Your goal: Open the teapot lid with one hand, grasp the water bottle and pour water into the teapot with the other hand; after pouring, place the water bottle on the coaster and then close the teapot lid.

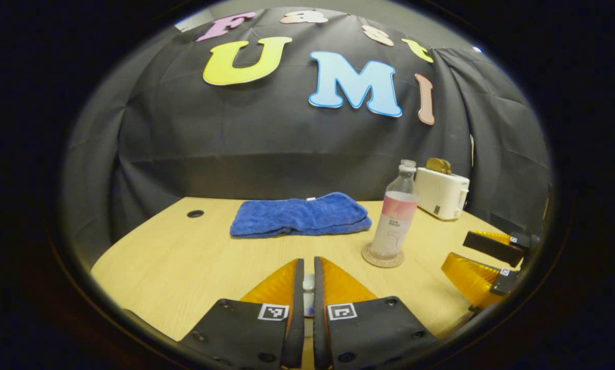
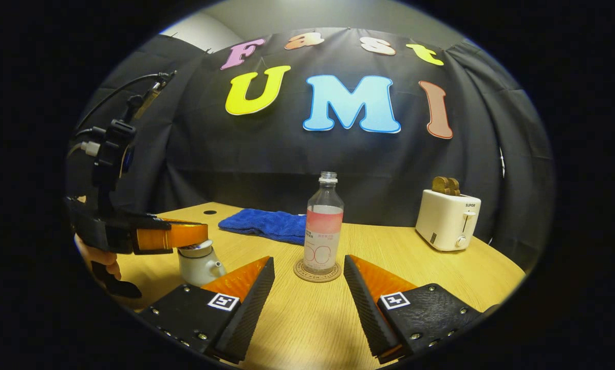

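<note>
Upright water bottle [image 2: 323,226] on coaster [image 2: 317,273].

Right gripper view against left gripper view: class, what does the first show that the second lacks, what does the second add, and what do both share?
Right gripper view: the teapot body, with the left gripper side-on at its lid, and a hand beneath. Left gripper view: a white piece of the lid pinched between its own fingers, plus the right gripper from outside, open. Shared: water bottle standing on the coaster, blue towel, toaster, wooden table.
</note>
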`<state>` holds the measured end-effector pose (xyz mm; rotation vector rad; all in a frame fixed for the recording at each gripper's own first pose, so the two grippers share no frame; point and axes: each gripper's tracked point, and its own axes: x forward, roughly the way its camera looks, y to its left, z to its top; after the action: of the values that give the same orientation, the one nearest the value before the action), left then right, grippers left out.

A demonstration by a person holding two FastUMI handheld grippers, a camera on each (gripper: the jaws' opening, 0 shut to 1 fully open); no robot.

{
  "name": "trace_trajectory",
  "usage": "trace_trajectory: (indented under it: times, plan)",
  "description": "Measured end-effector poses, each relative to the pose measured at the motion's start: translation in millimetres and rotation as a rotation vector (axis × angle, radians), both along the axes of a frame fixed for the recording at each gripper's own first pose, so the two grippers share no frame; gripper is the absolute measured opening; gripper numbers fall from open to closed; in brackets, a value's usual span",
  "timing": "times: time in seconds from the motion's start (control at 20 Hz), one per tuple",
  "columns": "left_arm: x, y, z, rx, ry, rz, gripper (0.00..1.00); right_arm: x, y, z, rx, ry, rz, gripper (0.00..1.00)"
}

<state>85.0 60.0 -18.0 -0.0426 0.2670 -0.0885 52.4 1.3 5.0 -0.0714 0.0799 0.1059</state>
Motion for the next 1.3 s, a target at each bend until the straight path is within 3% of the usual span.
trace_trajectory:
  times: [0.4,0.5,0.6,0.8,1.1,1.3]
  plan:
    - [0,-2,-8,0.038,0.000,0.009,0.14,0,-1,-1,0.023,0.005,-0.005,0.85]
    - [2,-3,-11,0.042,0.001,0.011,0.17,0,-2,0,0.028,0.005,-0.009,0.85]
    - [0,-4,-8,0.047,-0.003,0.013,0.29,0,-3,2,0.032,0.001,-0.013,0.85]
    - [-7,-4,-3,0.043,-0.023,0.020,0.29,-2,-5,5,0.042,-0.004,-0.021,0.85]
    - [-39,-7,19,0.013,-0.092,0.025,0.28,-16,-3,10,0.072,-0.010,-0.030,0.85]
    - [-71,-2,27,0.023,-0.140,0.069,0.28,-33,0,4,0.110,-0.003,-0.036,0.85]
